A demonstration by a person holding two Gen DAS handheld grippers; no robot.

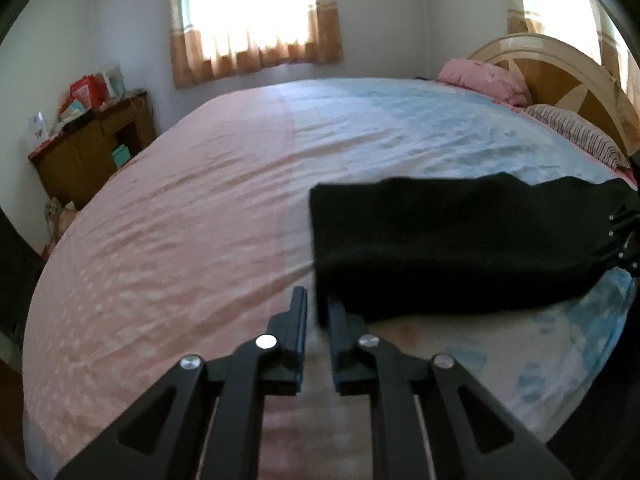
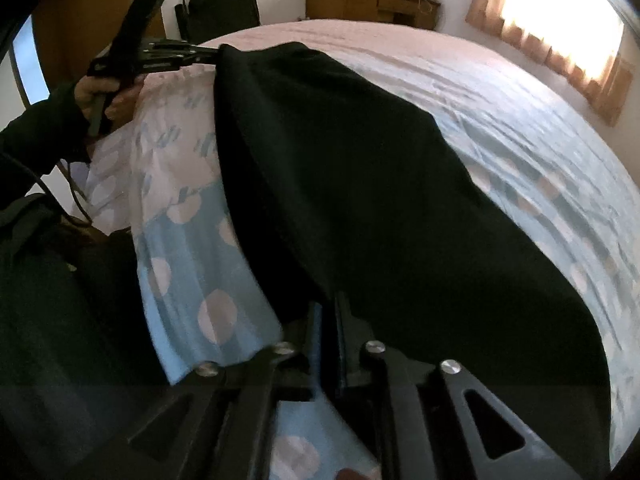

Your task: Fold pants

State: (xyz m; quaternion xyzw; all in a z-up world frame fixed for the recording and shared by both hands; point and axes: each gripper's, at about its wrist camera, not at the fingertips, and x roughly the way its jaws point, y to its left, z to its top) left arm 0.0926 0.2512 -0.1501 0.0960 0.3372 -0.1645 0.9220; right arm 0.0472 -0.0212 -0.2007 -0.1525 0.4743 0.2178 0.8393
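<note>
Left wrist view first: your left gripper (image 1: 318, 308) sits at 6 o'clock with its jaws narrow. Bed sheet shows through the slit lower down, and the near corner of the black pants (image 1: 460, 240) lies at the tips, against the right-hand finger. You cannot tell from this whether the corner is pinched. From there the pants stretch flat across the bed (image 1: 200, 200) toward 3 o'clock, where your right gripper (image 1: 626, 236) meets their far end at the frame edge.

In the right wrist view, your right gripper's jaws at 6 o'clock are nearly together with a dark strip of the pants between them, so they are holding the cloth. The pants run up toward 11 o'clock, where your left hand (image 2: 100, 92) holds the other gripper, its tip touching the pants' edge.

Farther off, a pink pillow (image 1: 484, 78) and headboard (image 1: 560, 76) lie at 2 o'clock, a wooden cabinet (image 1: 92, 148) at 9 o'clock, and a curtained window (image 1: 256, 20) at 12 o'clock.
</note>
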